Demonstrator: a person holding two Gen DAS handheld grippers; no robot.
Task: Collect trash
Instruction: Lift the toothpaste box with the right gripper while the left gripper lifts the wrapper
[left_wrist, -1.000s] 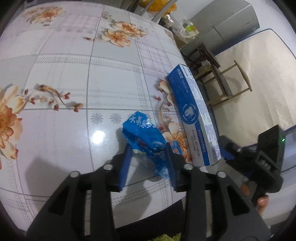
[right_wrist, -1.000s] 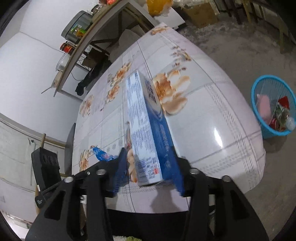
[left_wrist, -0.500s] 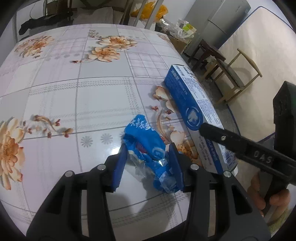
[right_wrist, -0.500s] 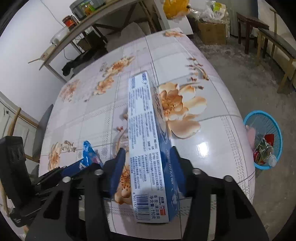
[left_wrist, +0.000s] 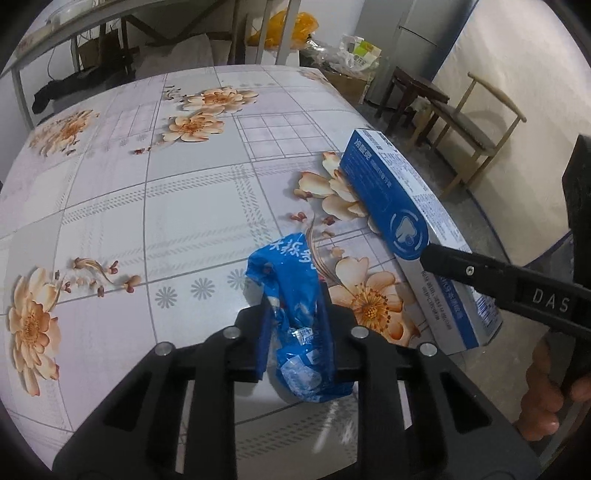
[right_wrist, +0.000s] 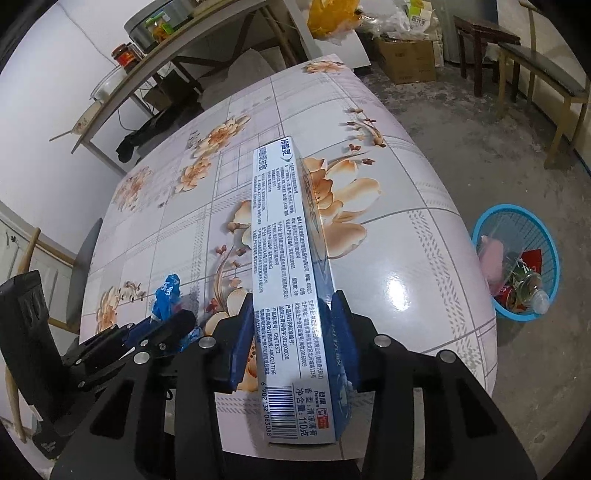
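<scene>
My left gripper (left_wrist: 295, 306) is shut on a crumpled blue plastic wrapper (left_wrist: 295, 295) near the front edge of the flower-patterned table (left_wrist: 147, 184). My right gripper (right_wrist: 293, 328) is shut on the near end of a long blue and white toothpaste box (right_wrist: 284, 240), which points away over the table. The box also shows in the left wrist view (left_wrist: 406, 229), to the right of the wrapper. The wrapper and left gripper show in the right wrist view (right_wrist: 168, 295), at the lower left.
A blue mesh trash basket (right_wrist: 517, 258) with a bottle and other rubbish stands on the floor right of the table. Wooden chairs (left_wrist: 472, 122) and a stool stand at the right. A shelf with jars (right_wrist: 147, 44) and boxes are behind the table.
Both grippers have closed tighter on their items and lifted, tilting the views up. The right gripper now sits close beside the left one.
</scene>
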